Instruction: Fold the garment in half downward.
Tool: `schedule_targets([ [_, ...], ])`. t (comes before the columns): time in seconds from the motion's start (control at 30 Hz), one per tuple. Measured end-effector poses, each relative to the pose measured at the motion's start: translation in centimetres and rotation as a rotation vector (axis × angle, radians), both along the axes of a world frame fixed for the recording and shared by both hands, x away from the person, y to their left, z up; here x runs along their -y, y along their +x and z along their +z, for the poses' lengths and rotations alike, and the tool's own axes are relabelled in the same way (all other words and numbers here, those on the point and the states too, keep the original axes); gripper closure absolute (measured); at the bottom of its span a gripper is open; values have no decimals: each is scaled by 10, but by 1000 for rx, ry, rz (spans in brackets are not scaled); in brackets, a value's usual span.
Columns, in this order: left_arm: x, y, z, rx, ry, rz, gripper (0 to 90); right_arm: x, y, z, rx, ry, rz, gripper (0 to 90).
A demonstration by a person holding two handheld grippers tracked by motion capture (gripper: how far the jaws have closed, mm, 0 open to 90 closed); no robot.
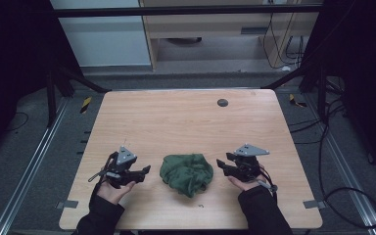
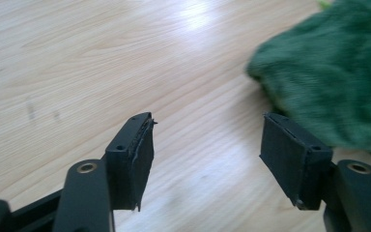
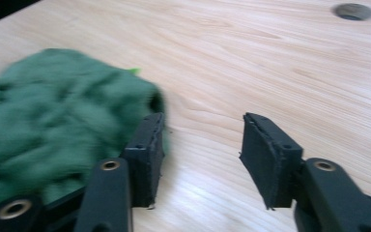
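A crumpled dark green cloth (image 1: 186, 173) lies in a heap on the wooden table (image 1: 186, 122), near its front edge. My left gripper (image 1: 146, 171) sits just left of the heap, jaws open and empty, pointing at it. In the left gripper view the cloth (image 2: 333, 72) lies ahead and to the right of the open left gripper (image 2: 220, 145). My right gripper (image 1: 220, 164) sits just right of the heap, also open with nothing between its pads. In the right gripper view the cloth (image 3: 53, 121) lies beside the left jaw of the right gripper (image 3: 203, 150), outside the gap.
A small dark round hole cover (image 1: 222, 102) sits near the table's far edge, also seen as the hole cover (image 3: 352, 10) in the right gripper view. Metal rails and cables run on the floor to both sides. A dark frame bar crosses above the far edge.
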State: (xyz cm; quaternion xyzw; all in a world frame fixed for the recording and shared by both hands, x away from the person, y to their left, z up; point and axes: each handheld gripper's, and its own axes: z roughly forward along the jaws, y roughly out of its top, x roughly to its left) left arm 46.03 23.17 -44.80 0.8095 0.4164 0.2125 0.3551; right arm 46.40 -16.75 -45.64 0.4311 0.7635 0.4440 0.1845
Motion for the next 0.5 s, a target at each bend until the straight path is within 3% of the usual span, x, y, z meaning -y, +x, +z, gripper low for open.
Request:
schedule_targets([
  [0.13, -14, 5, -3, 2, -9, 33, 337, 14, 4, -3, 14, -23, -58, 418],
  [0.33, -31, 11, -8, 4, 9, 70, 295, 33, 7, -4, 26, -29, -108, 328],
  [0.5, -43, 15, -12, 2, 22, 100, 271, 49, 8, -7, 10, -26, -143, 292],
])
